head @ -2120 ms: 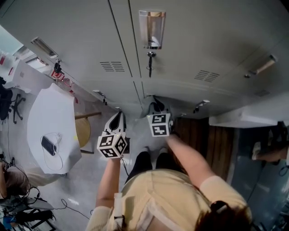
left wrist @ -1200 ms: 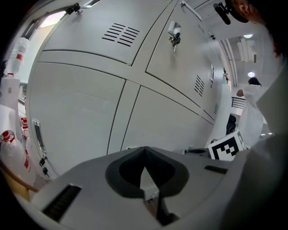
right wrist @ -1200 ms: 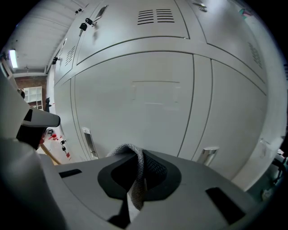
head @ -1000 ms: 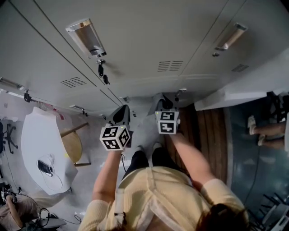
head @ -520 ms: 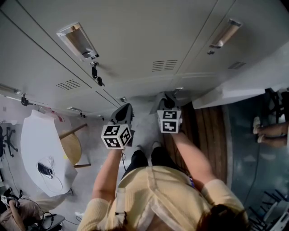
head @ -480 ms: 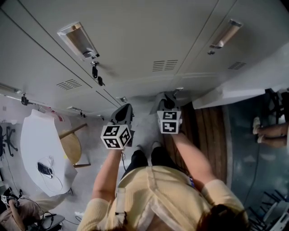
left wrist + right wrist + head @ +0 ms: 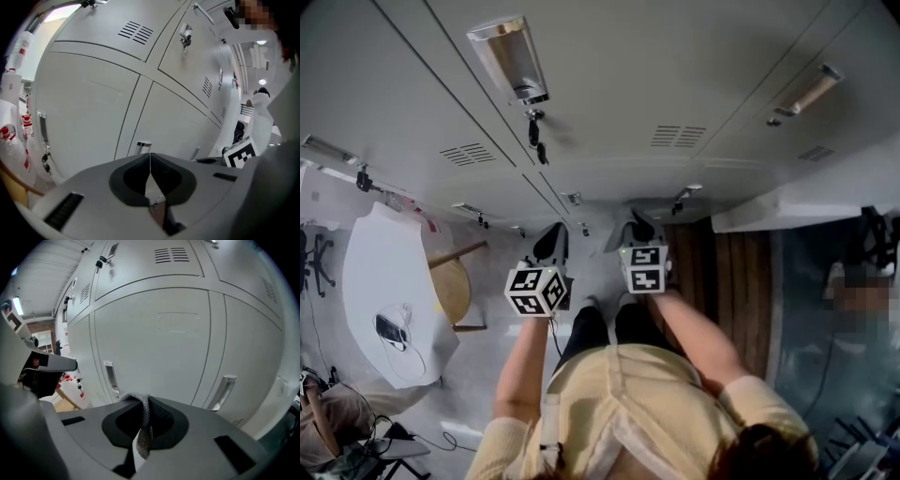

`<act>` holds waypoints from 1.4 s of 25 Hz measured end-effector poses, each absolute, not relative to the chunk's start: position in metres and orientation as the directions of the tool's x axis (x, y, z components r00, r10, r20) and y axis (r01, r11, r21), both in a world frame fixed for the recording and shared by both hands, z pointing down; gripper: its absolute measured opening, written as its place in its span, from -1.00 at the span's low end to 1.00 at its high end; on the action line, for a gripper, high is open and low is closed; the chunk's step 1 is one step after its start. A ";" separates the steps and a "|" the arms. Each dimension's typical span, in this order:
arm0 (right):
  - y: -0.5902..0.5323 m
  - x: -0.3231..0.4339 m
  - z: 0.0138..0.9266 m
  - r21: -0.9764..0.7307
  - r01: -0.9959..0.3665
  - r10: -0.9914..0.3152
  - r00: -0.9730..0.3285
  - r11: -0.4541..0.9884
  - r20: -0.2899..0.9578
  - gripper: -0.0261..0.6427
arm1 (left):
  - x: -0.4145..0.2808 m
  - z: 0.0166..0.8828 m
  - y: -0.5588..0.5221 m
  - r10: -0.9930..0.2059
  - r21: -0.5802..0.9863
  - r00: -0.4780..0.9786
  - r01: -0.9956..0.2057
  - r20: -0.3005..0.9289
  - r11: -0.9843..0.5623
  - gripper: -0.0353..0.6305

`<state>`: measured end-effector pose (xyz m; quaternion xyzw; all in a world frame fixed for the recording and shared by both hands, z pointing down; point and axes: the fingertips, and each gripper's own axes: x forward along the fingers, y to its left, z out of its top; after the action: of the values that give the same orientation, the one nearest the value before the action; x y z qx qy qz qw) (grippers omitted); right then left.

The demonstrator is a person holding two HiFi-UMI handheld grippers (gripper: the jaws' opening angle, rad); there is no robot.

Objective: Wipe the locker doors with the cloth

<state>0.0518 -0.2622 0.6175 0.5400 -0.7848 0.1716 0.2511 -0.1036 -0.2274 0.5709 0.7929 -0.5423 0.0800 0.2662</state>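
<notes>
Head view, versus half a second ago: both marker cubes are sitting a little lower in frame, and the keyed latch [image 7: 534, 127] is sitting further right.
Left gripper [image 7: 150, 157]: jaws are pressing together, nothing between them.
Right gripper [image 7: 148, 400]: jaws are clenching on the cloth [image 7: 145, 425].
Cloth: a grey fold is bulging over the jaw tips and a strip is hanging down behind them; can't tell whether it is touching a door.
Locker doors [image 7: 609, 84]: grey panels are filling the space ahead of both grippers, lower row nearest.
Edges: door seams are crossing just ahead of the left jaws; two bar handles [image 7: 224, 390] are sticking out low near the right jaws.
Room left: bare grey floor is running out to a wooden stool [image 7: 455, 286], then a white table [image 7: 389, 272].
Room right: wood flooring [image 7: 727, 272] is lying beside the right arm; a white ledge [image 7: 797, 206] is jutting out beyond it.
</notes>
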 end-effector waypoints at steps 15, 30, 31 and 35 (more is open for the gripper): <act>-0.254 -0.057 0.654 -0.008 -0.833 -0.653 -0.440 0.553 0.616 -0.90 | -0.187 0.602 -0.180 -0.868 0.293 0.184 -0.955 0.461 -0.046 -0.93; -0.272 -0.094 0.703 0.036 -0.808 -0.604 -0.409 0.587 0.684 -0.90 | -0.212 0.630 -0.178 -0.863 0.286 0.137 -0.958 0.486 0.008 -0.93; -0.274 -0.094 0.705 0.041 -0.809 -0.606 -0.404 0.586 0.685 -0.90 | -0.212 0.630 -0.179 -0.863 0.285 0.137 -0.959 0.486 0.009 -0.93; -0.280 -0.089 0.709 0.051 -0.813 -0.614 -0.394 0.579 0.683 -0.90 | -0.213 0.631 -0.182 -0.861 0.276 0.136 -0.961 0.489 0.005 -0.93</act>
<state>-0.0892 -0.2803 0.7091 0.4343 -0.8219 0.1473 0.3380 -0.2132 -0.1816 0.6315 0.6997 -0.6511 0.0889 0.2802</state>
